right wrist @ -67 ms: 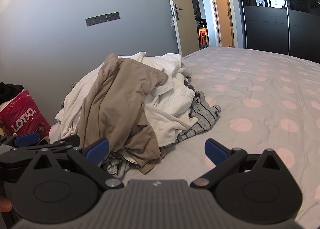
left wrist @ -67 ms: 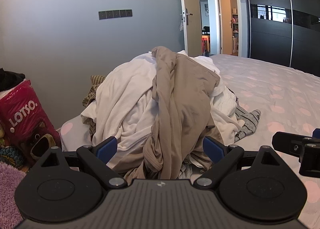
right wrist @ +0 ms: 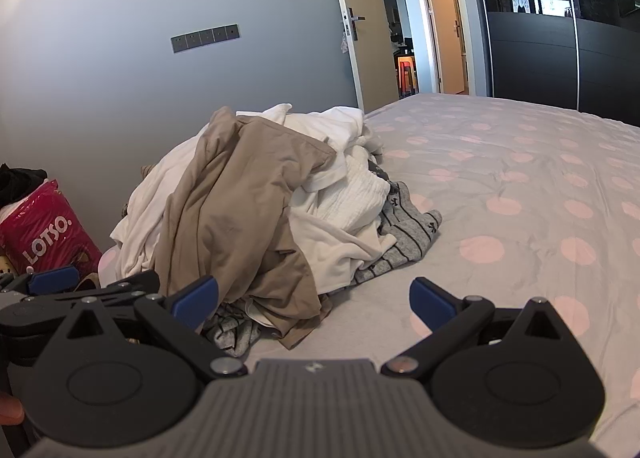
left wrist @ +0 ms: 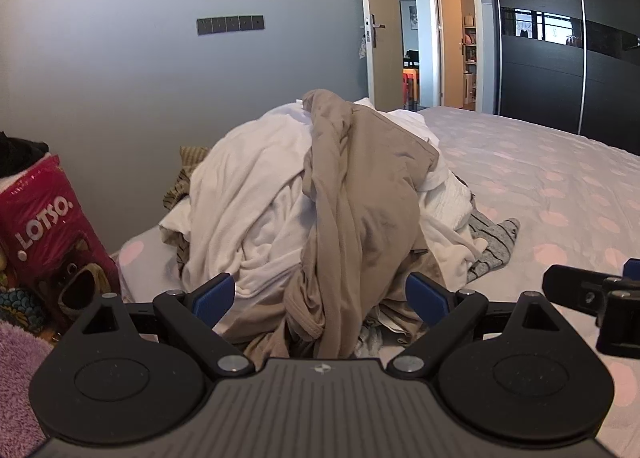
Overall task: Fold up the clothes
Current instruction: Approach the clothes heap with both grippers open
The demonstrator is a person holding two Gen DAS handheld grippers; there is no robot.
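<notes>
Tan garment (left wrist: 360, 194) atop clothes pile (right wrist: 256, 194), red LOTSO bag (left wrist: 48, 226) beside bed (right wrist: 520, 186)

Lower garments buried under the tan garment (left wrist: 360, 194); red Lotso bag (left wrist: 44, 226) cut off at left.

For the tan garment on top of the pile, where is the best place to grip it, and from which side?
Probably the bunched lower hem of the tan garment, hanging down the pile's near face. It drapes over the white clothes, so nothing pins it. Come in from the near side, low, with the open left gripper, which already faces those folds; the right gripper, also open, is off to the side.
</notes>
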